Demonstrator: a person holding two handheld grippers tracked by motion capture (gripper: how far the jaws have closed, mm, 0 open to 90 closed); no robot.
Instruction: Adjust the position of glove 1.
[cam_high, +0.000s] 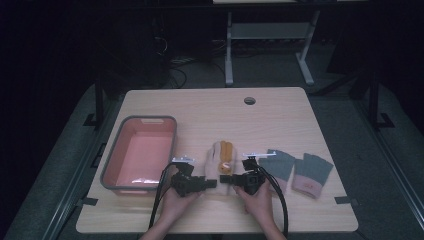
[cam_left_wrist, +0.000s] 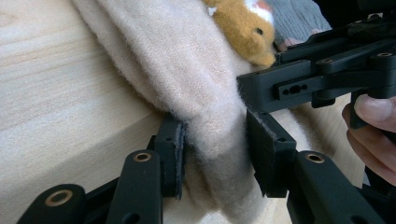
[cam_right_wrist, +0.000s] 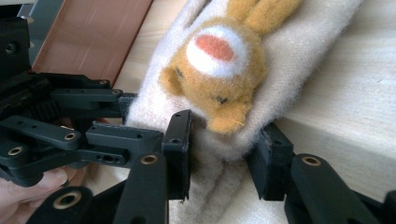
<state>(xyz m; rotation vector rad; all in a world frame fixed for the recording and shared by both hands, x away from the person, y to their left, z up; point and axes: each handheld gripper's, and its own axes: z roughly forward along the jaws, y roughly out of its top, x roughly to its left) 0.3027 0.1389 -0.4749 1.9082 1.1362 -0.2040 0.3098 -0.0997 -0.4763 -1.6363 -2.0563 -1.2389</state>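
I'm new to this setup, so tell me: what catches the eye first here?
A cream mitten with an orange animal face lies mid-table, its cuff between the jaws of the left gripper and right gripper. A pink tub sits left of it, a pair of grey-and-pink gloves right.

high view: overhead, looks forward and down on the whole counter (cam_high: 280, 115) | left gripper view: super close, along its jaws | right gripper view: same deal, opposite side | both share the cream mitten (cam_left_wrist: 196, 79)
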